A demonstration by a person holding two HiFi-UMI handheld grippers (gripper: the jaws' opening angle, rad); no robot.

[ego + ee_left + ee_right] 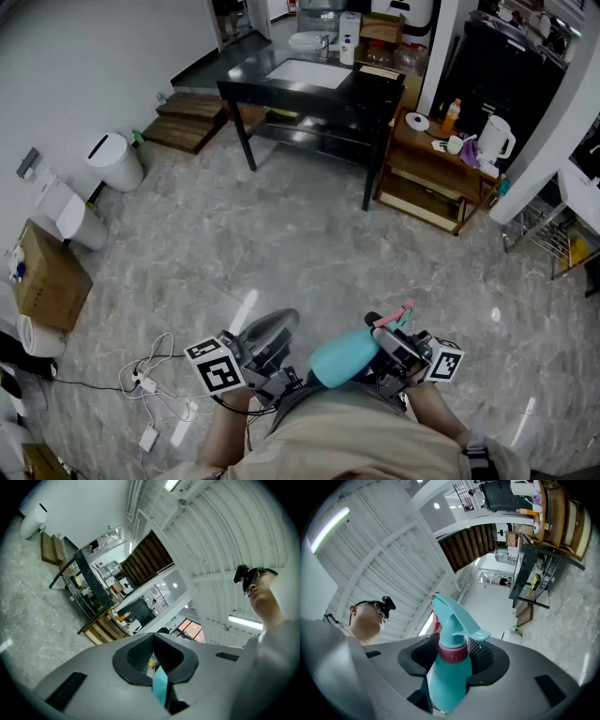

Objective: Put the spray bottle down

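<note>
Above the grey marble floor [281,253], the right gripper [451,643] has its jaws clamped on the probably light, slick teal plastic spray bottle [446,681], best held at this shoulder, while the left gripper [152,649] has its jaws together.

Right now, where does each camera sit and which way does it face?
Head view: on the person's head, steeply down at floor and black table; torso, left gripper, right gripper show.
Left gripper view: on that gripper, looking past its shut jaws into the room.
Right gripper view: on that gripper, tilted up past the clamped spray bottle.
Shared: both gripper views catch the person's head.
</note>
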